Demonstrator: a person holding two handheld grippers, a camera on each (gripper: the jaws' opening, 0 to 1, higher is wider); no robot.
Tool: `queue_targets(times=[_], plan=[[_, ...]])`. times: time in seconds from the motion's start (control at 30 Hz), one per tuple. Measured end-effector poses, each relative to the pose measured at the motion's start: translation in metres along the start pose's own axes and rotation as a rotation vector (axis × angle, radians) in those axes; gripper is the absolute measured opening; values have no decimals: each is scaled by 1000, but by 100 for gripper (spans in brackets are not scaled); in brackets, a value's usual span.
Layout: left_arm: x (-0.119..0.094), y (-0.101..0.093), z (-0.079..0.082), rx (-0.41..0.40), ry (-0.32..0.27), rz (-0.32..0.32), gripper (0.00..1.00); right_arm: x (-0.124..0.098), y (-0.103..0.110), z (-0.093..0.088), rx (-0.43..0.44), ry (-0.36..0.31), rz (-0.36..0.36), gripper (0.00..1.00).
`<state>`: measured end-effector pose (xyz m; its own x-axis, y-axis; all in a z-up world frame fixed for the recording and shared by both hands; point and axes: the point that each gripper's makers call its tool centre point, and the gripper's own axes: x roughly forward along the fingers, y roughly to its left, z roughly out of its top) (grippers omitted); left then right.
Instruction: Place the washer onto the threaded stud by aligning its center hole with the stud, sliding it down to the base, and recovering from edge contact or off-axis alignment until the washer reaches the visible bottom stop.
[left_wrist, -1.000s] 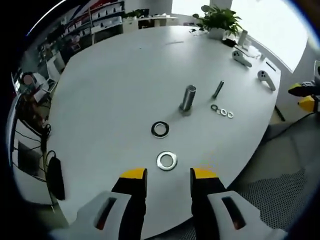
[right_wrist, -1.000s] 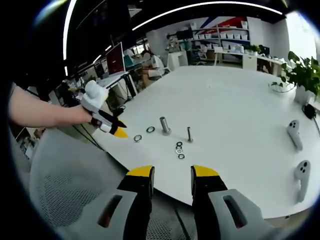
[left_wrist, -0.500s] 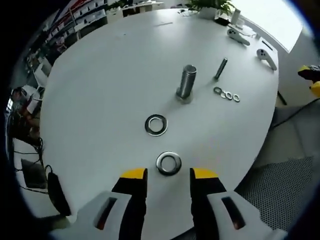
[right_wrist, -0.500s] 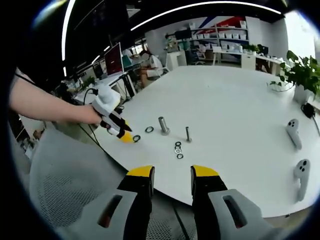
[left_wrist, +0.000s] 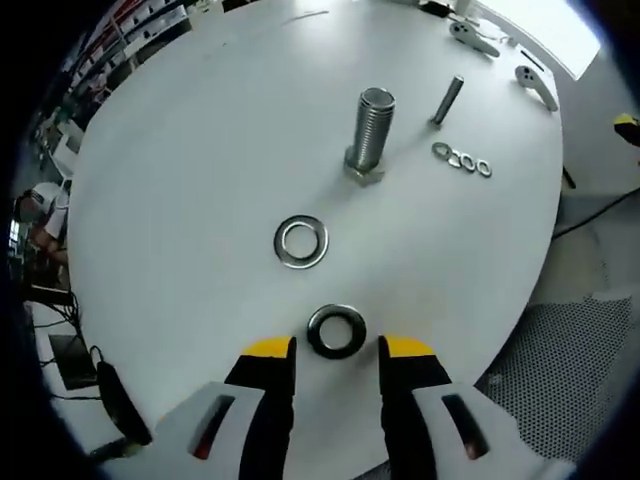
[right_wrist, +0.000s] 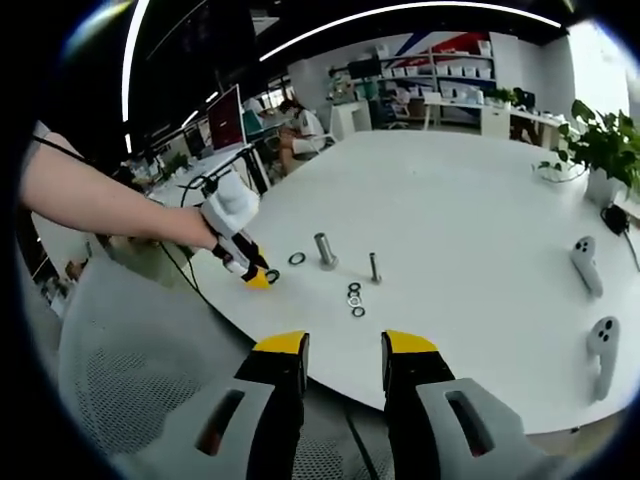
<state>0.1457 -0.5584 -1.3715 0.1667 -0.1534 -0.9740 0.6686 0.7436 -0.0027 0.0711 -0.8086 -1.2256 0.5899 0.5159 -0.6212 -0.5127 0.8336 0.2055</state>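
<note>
On the white table (left_wrist: 180, 170), the stud (left_wrist: 370, 135) stands upright, a washer (left_wrist: 336, 331) lying flat beside the table's edge.
Left gripper (left_wrist: 336, 352) brackets it, jaws apart; right gripper (right_wrist: 344, 348) hangs open (idle). Flat steel could skid off the edge under uneven pinching.

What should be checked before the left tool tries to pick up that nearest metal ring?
1. Left gripper open wide enough for the nearest washer: ok, its fingers stand apart.
2. Washer lined up between the fingers: ok, it lies just ahead of the gap.
3. Washer free of the second washer: ok, clearly apart.
4. Large stud upright and bare: ok.
5. Fingers touching the table: cannot tell.
6. Right gripper out of the way: ok, open and back off the table edge.
</note>
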Motion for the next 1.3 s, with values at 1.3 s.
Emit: queue_targets(times=[1.3], plan=[[3,-4,3,129,170,-11,24,-1,-3,0,9,-5,-13,31]])
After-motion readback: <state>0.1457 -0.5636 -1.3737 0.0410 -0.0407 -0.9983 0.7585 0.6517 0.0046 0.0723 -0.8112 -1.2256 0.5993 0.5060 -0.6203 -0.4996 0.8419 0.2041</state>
